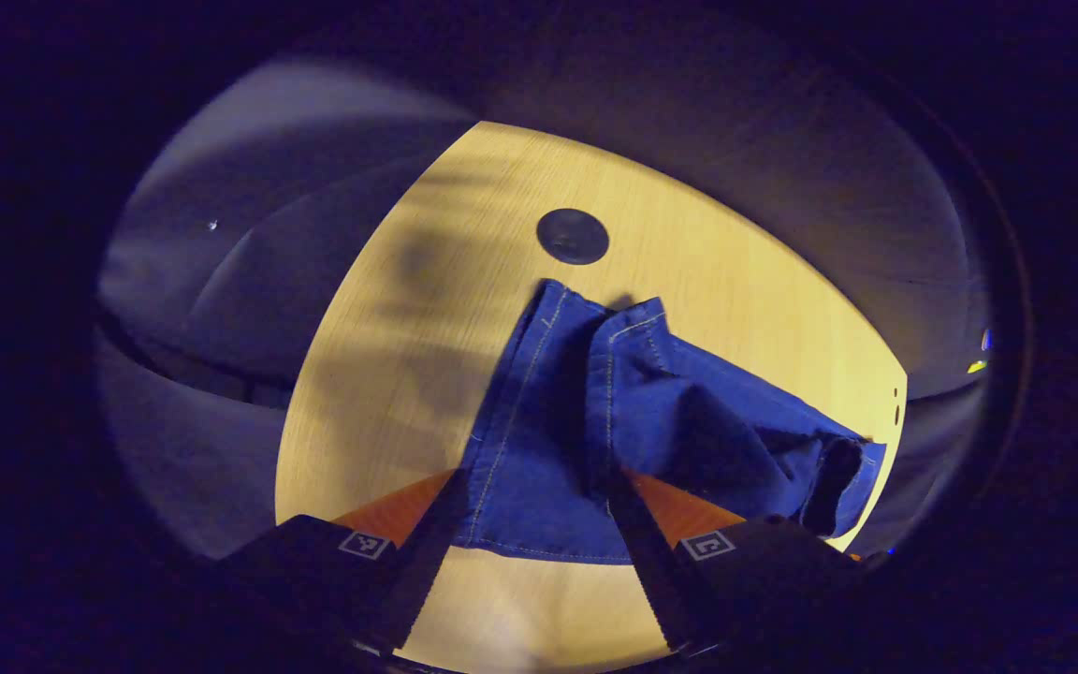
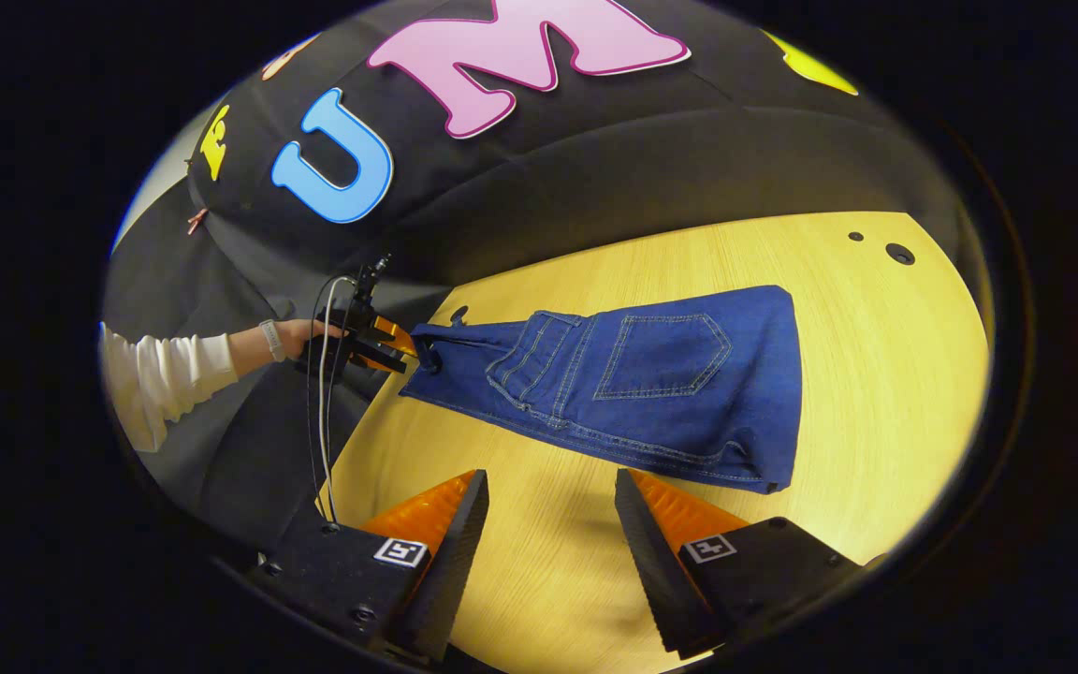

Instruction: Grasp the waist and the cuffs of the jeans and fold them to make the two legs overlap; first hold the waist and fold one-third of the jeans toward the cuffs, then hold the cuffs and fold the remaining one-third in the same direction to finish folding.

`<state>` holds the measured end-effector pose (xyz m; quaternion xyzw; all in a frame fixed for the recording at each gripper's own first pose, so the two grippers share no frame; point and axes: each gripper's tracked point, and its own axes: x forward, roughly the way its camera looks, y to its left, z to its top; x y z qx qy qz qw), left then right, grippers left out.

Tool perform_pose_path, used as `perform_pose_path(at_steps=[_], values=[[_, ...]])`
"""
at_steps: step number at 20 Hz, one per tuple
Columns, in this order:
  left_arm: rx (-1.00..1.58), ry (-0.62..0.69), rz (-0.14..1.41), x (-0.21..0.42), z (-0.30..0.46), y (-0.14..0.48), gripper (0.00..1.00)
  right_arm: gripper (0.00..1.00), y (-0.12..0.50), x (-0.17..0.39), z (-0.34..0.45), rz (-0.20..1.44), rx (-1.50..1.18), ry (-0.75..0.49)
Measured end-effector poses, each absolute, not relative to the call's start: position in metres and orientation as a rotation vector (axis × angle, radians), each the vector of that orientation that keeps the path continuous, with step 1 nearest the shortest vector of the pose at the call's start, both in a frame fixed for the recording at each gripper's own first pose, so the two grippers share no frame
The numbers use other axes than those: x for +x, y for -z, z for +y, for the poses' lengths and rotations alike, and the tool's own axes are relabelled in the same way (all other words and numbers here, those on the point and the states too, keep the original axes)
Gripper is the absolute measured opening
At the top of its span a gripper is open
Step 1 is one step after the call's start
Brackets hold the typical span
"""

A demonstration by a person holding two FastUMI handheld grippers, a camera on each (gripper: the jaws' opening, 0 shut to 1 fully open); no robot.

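Here both tongs, left (image 1: 539, 496) and right (image 2: 548, 496), gape over jeans (image 2: 651, 374) on the table (image 2: 876, 393).

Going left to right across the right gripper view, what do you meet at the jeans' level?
White sleeve → hand → left gripper at the jeans' end → jeans with back pocket → bare wooden table.

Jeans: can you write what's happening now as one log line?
jeans: on table | left gripper: open, at jeans end | right gripper: open, over table
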<state>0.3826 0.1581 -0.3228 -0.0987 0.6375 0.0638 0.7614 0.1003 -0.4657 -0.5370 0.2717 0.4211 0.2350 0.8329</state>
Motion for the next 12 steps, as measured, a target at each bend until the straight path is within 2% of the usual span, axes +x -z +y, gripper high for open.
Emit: perform_pose_path(at_steps=[3, 4, 6, 7, 11, 12], values=[[-0.209, -0.184, 1.443, 0.372, 0.161, 0.334, 0.96, 0.83, 0.547, 0.103, -0.475, 0.916, 0.571, -0.477], [-0.155, -0.159, 1.436, 0.378, 0.164, 0.34, 0.99, 0.84, 0.547, 0.104, -0.476, 0.918, 0.575, -0.477], [-0.045, -0.119, 1.47, 0.374, 0.162, 0.336, 0.91, 0.84, 0.55, 0.106, -0.476, 0.925, 0.584, -0.476], [-0.011, -0.099, 1.469, 0.381, 0.16, 0.333, 0.93, 0.83, 0.551, 0.106, -0.477, 0.927, 0.584, -0.475], [-0.02, -0.096, 1.436, 0.379, 0.163, 0.335, 0.93, 0.84, 0.555, 0.105, -0.474, 0.938, 0.576, -0.483], [-0.005, -0.071, 1.433, 0.378, 0.162, 0.337, 0.9, 0.84, 0.555, 0.103, -0.474, 0.94, 0.569, -0.486]])
